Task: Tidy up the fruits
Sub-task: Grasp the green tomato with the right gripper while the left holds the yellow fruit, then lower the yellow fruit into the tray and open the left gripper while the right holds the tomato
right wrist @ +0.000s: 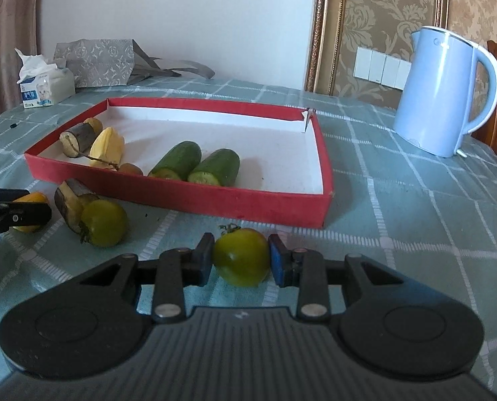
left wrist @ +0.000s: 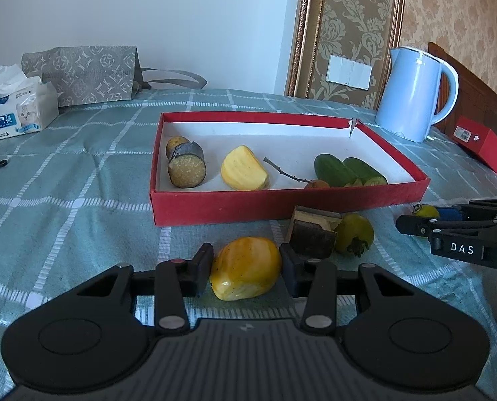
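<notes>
Left gripper (left wrist: 246,269) clamps a glossy yellow starfruit piece (left wrist: 246,274) on the checked tablecloth (left wrist: 81,200), at 6 o'clock of the red cardboard tray (left wrist: 281,205). Right gripper (right wrist: 241,257) pinches a smooth green tomato (right wrist: 241,256) — its underside hidden. A small fruit on a twig (left wrist: 317,184) in the tray is cut off by the near wall — kind unclear.

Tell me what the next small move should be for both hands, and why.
Probably lift both and carry them over the red box. The left tool already clamps the yellow fruit piece and the right tool clamps a green tomato; both fruits sit on the tablecloth in front of the box, which already holds the other pieces.
</notes>
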Motion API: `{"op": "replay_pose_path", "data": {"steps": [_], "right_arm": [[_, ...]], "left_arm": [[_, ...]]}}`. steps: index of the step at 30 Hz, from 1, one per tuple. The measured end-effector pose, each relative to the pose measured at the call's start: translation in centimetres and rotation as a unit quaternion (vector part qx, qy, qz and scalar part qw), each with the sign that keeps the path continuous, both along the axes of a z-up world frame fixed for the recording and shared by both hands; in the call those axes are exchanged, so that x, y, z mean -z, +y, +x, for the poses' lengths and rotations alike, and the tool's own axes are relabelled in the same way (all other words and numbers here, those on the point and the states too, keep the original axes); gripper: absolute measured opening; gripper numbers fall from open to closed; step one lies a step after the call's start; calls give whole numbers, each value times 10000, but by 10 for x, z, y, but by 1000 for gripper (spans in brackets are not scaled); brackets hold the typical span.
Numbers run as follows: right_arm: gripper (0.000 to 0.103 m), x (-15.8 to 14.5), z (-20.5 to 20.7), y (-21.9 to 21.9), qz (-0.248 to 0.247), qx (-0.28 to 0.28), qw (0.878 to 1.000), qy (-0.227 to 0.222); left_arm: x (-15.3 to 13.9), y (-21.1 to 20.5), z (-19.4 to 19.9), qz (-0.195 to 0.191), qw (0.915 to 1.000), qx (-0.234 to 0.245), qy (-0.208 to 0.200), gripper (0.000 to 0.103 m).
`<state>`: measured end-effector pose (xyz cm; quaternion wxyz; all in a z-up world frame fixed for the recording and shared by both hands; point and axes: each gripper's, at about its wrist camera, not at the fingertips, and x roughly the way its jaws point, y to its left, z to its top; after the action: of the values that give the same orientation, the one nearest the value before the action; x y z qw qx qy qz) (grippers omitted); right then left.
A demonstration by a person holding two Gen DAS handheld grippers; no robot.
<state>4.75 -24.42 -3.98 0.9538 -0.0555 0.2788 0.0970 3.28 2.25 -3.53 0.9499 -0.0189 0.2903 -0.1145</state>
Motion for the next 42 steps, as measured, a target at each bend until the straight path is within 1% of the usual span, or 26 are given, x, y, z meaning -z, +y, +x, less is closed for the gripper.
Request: {"op": "replay_pose_path", "data": {"steps": [5,15,18,22,26,30,37,42], "right_arm": [[32,0,0,1,-19,-2,10000,2],[33,0,1,1,-49,-8,10000,10],[33,0,1,2,-65,-9,10000,6],[33,0,2,2,-85,-14,10000,2],[33,0,1,2,-94,-13,10000,-1],[33,0,2,2,-90,-16,10000,3],[33,0,2,2,-94,-14,10000,4],[33,0,2,2,-92,-14,10000,8]], "left_arm": [[-1,-2,-1,57,10000,-55,5,42],[-10,-5,-4,358,9991,-205,-128,42],[-17,-6,-3,470,9984,-285,-159,42],[-32,-7,1,651,9967,-309,-373,42],[-50,-12,15,802,9945,-299,-600,42],[-59,-21,33,974,9924,-261,-711,42],[-60,-35,72,1218,9897,-220,-722,42],[-52,-43,106,1296,9900,-240,-505,42]]}}
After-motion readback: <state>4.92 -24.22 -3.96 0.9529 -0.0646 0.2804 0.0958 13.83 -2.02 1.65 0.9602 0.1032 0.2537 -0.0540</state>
